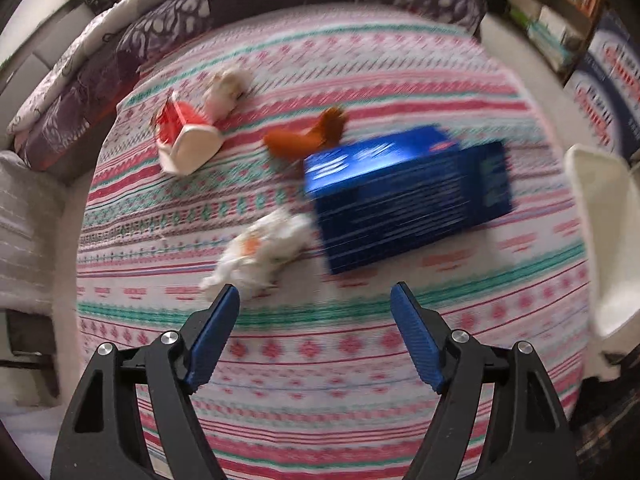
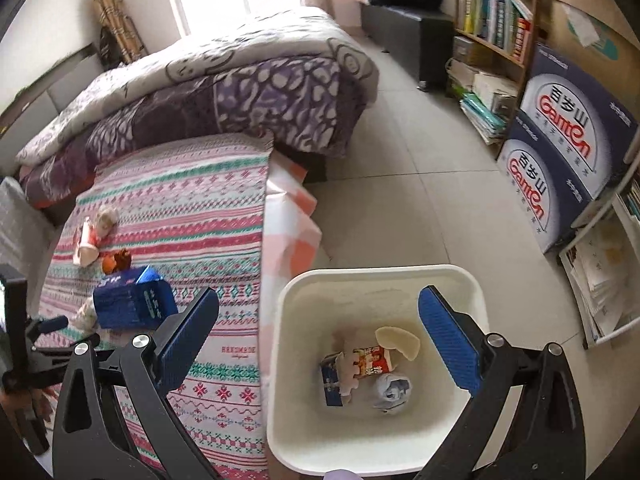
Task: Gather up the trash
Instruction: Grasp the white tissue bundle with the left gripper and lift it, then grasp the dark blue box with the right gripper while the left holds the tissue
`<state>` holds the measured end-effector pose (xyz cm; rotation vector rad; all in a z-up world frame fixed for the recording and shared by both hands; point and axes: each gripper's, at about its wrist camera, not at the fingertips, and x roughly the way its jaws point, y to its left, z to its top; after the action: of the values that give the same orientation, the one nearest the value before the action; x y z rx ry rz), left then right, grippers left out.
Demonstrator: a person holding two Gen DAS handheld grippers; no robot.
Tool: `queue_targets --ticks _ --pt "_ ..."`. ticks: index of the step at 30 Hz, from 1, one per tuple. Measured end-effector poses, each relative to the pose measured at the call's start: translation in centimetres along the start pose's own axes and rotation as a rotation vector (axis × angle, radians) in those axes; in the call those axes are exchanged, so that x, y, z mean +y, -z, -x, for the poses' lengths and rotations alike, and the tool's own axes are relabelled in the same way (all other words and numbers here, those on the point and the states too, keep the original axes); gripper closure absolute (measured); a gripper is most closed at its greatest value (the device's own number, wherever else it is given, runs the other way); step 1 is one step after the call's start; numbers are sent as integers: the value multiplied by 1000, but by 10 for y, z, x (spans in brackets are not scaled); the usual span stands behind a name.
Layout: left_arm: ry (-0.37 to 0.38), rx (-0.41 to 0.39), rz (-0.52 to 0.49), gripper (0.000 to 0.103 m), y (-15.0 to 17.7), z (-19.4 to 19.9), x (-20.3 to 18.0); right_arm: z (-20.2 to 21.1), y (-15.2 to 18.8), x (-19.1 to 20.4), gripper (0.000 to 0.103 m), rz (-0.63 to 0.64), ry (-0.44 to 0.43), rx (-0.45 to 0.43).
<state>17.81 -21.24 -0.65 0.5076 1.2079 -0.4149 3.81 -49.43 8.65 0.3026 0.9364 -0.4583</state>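
Observation:
On the striped blanket (image 1: 320, 380) lie a blue carton (image 1: 408, 196), a crumpled white wrapper (image 1: 264, 256), an orange peel (image 1: 308, 136), a red and white paper cup (image 1: 184, 136) and a crumpled tissue (image 1: 228, 88). My left gripper (image 1: 316, 300) is open and empty, just in front of the wrapper and the carton. My right gripper (image 2: 320, 308) is open and empty above the white trash bin (image 2: 280, 360), which holds several pieces of trash (image 2: 368, 372). The blue carton (image 2: 132, 300), the cup (image 2: 86, 246) and the blanket (image 2: 224, 240) also show in the right wrist view.
A folded purple quilt (image 2: 240, 96) lies at the far end of the bed. A bookshelf (image 2: 496, 20) and stacked printed water boxes (image 2: 560, 152) stand right of the tiled floor (image 2: 420, 184). The bin's rim (image 1: 600, 216) shows at the right edge of the left wrist view.

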Motion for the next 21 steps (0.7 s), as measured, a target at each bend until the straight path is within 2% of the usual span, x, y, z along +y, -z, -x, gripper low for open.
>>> queue_targets --ticks 5,8,11,13,14,15,17,21 --pt "-49 24 -27 27 1 -28 15 -8 1 14 7 40 -12 28" --pt "-23 8 2 29 -2 -39 25 -11 3 23 7 67 -17 35" --pt "8 -18 26 38 -3 -44 32 -13 5 31 7 94 -32 39" --pt "10 -31 40 51 -2 -47 38 -15 6 39 7 117 -47 37" --pt "10 -31 65 67 -1 -48 46 -15 6 42 7 127 -54 35" --pt "26 -33 110 72 0 -45 56 -16 6 46 7 139 -62 33" --pt "98 -46 205 77 3 -39 74 -17 9 58 7 181 -82 31" --pt "121 -51 315 79 12 -28 94 -19 16 88 7 280 -138 19"
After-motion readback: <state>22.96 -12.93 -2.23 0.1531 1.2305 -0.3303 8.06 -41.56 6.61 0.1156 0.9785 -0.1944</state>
